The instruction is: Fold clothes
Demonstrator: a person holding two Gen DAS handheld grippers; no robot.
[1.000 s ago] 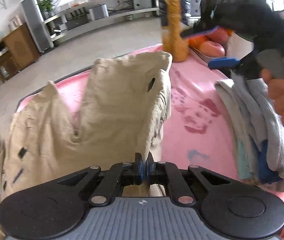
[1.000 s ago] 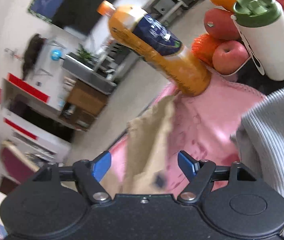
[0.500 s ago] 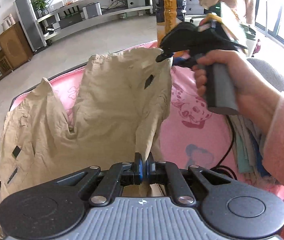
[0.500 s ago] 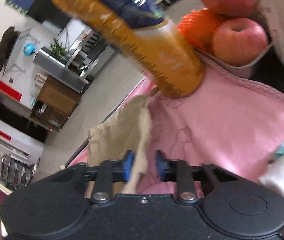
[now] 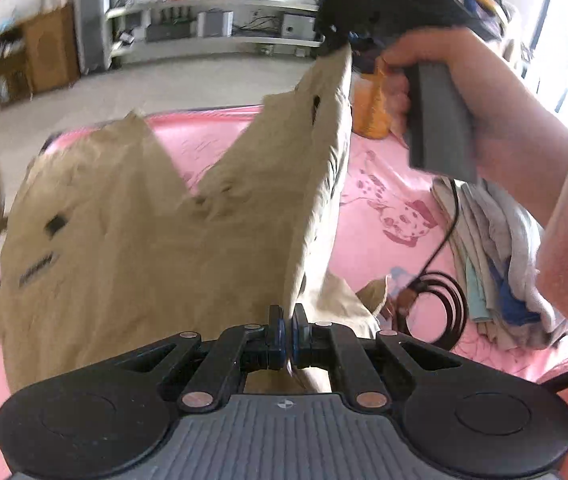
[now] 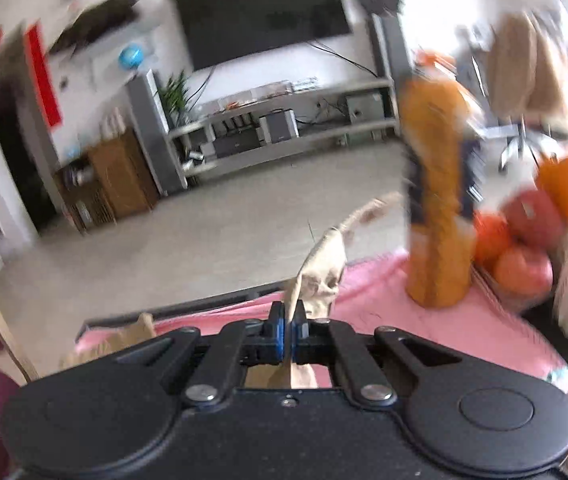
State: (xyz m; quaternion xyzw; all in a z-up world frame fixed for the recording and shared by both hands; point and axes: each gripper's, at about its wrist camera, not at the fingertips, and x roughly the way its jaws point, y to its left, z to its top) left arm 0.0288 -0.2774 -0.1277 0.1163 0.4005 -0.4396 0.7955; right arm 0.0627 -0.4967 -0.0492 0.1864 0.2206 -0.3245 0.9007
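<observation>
Beige shorts [image 5: 156, 236], wrinkled, are held partly lifted off pink cloth. One leg is pulled up to top right, its hem corner pinched high; other leg is left lying flat at left, w/ dark tabs seen on it. Waist edge is pinched at bottom centre. In right wrist view only a narrow blurred strip of fabric [image 6: 320, 272] is seen.

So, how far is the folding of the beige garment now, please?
Done: a pile of folded clothes lies at the right on the pink cloth.
In hand: both grippers are shut on the beige garment, the left gripper at its near edge, the right gripper lifting a far corner.
Left: the garment is spread open, so no fold shows yet.
</observation>
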